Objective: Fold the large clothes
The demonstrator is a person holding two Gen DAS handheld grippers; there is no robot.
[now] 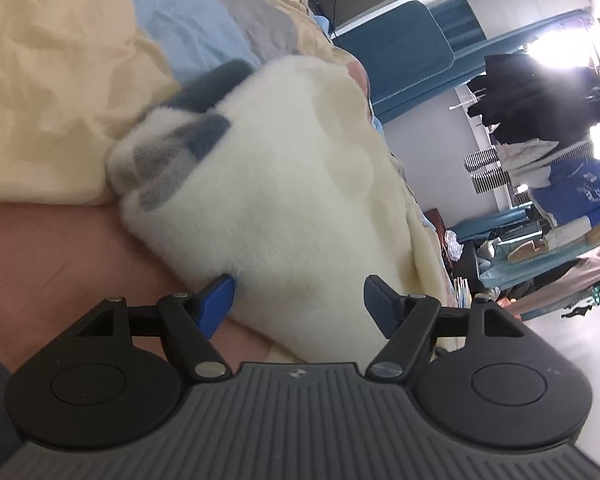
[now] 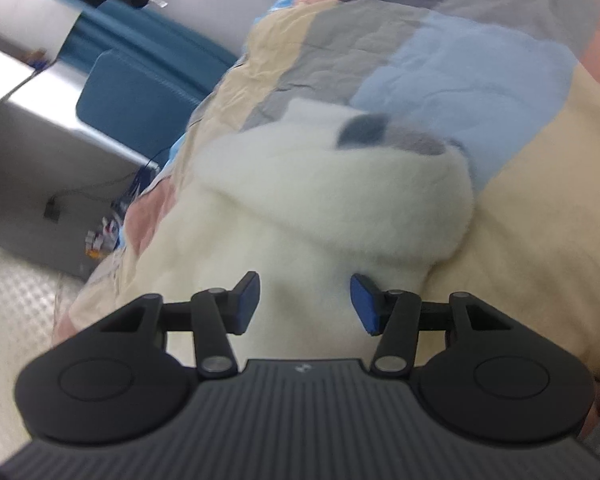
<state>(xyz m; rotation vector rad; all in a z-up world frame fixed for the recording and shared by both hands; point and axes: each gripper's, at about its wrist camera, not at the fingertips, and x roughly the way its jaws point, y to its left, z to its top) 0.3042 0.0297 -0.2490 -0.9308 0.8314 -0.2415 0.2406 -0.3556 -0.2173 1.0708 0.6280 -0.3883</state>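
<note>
White fleece garment (image 1: 284, 200) lies bunched on the patchwork quilt (image 1: 60, 80), filling the middle of both wrist views; grey-blue patches (image 1: 204, 128) at its far end, left of centre in the left wrist view, upper centre-right in the right wrist view (image 2: 364, 128)

Left gripper (image 1: 300, 300): jaws released, standing wide, fleece between the blue pads (image 1: 220, 300) but not pinched; left pad looks to brush the pile, right pad clear or nearly so. Right gripper (image 2: 304, 300): jaws also parted, fleece showing between and beyond them, nothing clamped that I can see. So neither hand holds the garment; it rests on the bed on its own

Risks, as judgement:
- fleece is thick and springy, so with nothing pinning it a fold may relax or puff open
- garment lies close to the bed edge, right side of the left wrist view and left side of the right wrist view; a drag that way could slide it off toward the floor (image 2: 20, 300)
- a re-grasp could catch quilt fabric along with the fleece, since both are soft and rumpled
- pads may snag long pile when pulling away and tug a layer out of line
- frames are motion-blurred, so edges and layers are hard to judge; cannot tell how many folds are done
</note>
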